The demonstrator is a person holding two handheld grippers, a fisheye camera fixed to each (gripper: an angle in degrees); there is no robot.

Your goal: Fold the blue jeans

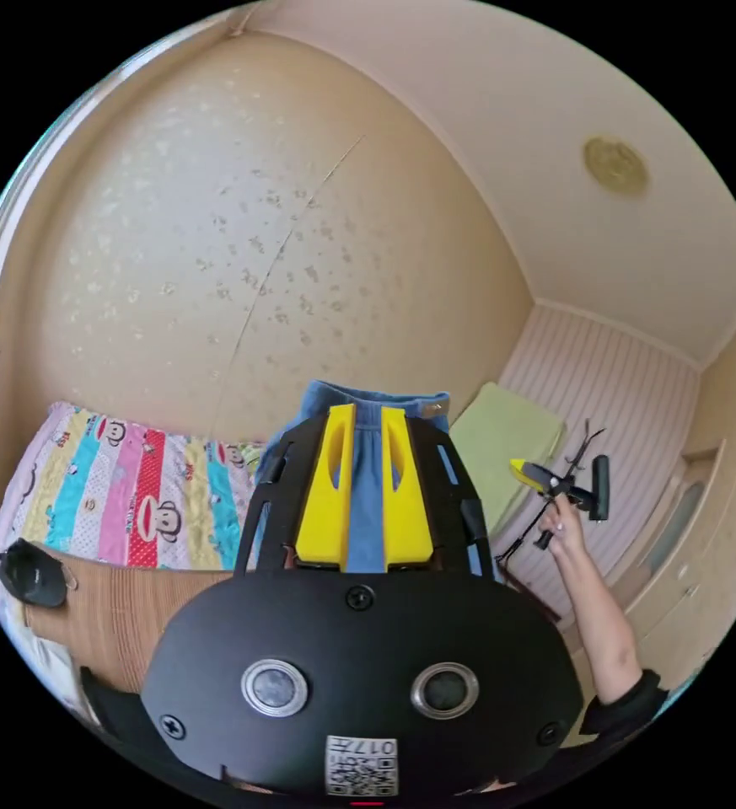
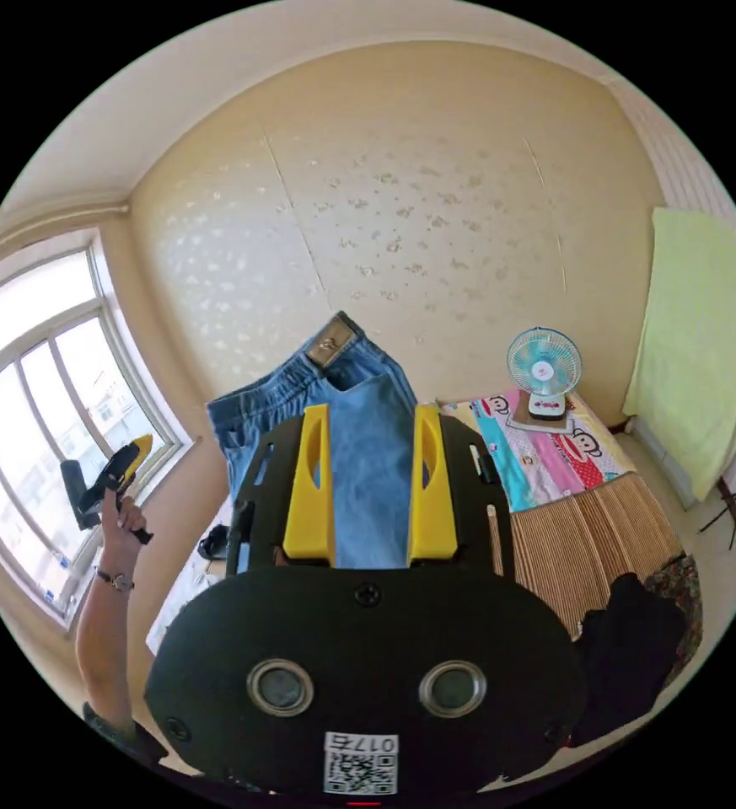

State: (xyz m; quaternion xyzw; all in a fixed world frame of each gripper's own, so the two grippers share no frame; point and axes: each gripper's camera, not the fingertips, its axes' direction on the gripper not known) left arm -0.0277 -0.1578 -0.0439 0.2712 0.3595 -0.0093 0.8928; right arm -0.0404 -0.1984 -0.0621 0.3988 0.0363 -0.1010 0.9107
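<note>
In the left gripper view my left gripper (image 1: pixel 368 410) is shut on the blue jeans (image 1: pixel 366 497). A strip of denim fills the narrow gap between its yellow jaws, and the waistband sticks out past the tips. In the right gripper view my right gripper (image 2: pixel 372 410) holds a thicker, paler fold of the jeans (image 2: pixel 372 472) between jaws set wider apart. The waistband with its label patch (image 2: pixel 331 341) rises beyond them. Each gripper also appears small and raised in a hand in the other view: right gripper (image 1: pixel 545 480), left gripper (image 2: pixel 123 463).
A bed with a colourful cartoon sheet (image 1: pixel 131 497) and a brown woven mat (image 2: pixel 587 531) lies below. A small fan (image 2: pixel 543 371) stands on the bed. A green towel (image 2: pixel 701 337) hangs on the striped wall, a window (image 2: pixel 39 404) is to the left, and dark clothes (image 2: pixel 637 640) lie nearby.
</note>
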